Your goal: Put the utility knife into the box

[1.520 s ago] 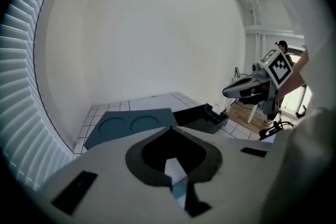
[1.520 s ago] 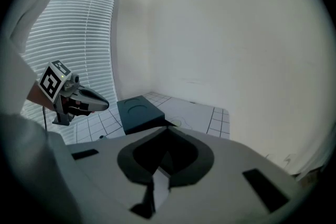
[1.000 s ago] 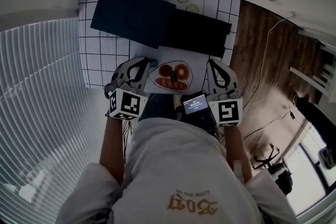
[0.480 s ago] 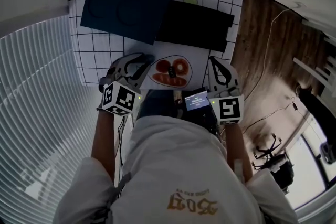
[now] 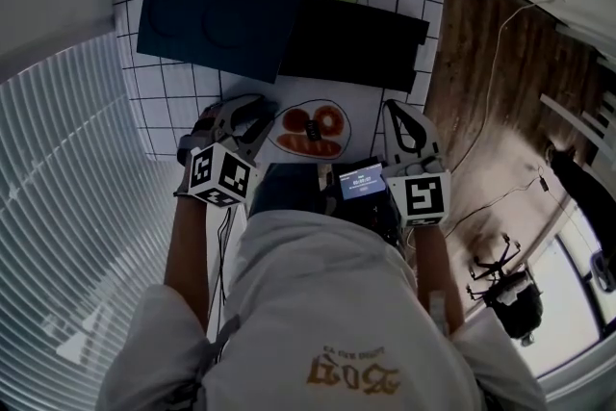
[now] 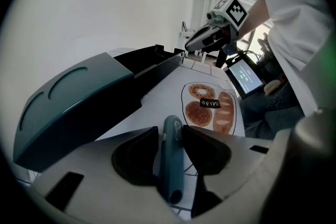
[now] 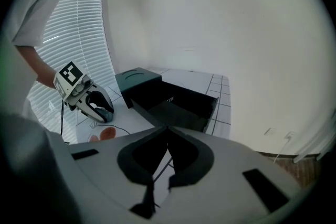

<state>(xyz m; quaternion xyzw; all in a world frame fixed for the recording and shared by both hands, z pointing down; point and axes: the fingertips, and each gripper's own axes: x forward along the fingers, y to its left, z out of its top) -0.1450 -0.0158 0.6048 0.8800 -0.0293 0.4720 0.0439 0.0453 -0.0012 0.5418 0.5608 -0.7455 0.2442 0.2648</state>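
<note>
– Knife point(image 6: 171, 165) position?
– Lower centre of the left gripper view, lying on the table point(image 6: 157, 102), long axis in line with the left gripper point(image 6: 170, 132). Those jaws have just been opening and straddle it wide, seemingly not pinching.
– And the box point(image 5: 351, 43)?
– Upper centre of the head view, up and right of that gripper.
– And the right gripper point(image 5: 390, 111)?
– Right of centre there, jaws pressed together, empty, farther from the knife. The left one looks placed to grasp.

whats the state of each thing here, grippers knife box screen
left gripper: open, jaws just been opening, utility knife between them
right gripper: shut, empty
utility knife: ungripped, outside the box
box: open, lid beside it
screen: lit
</note>
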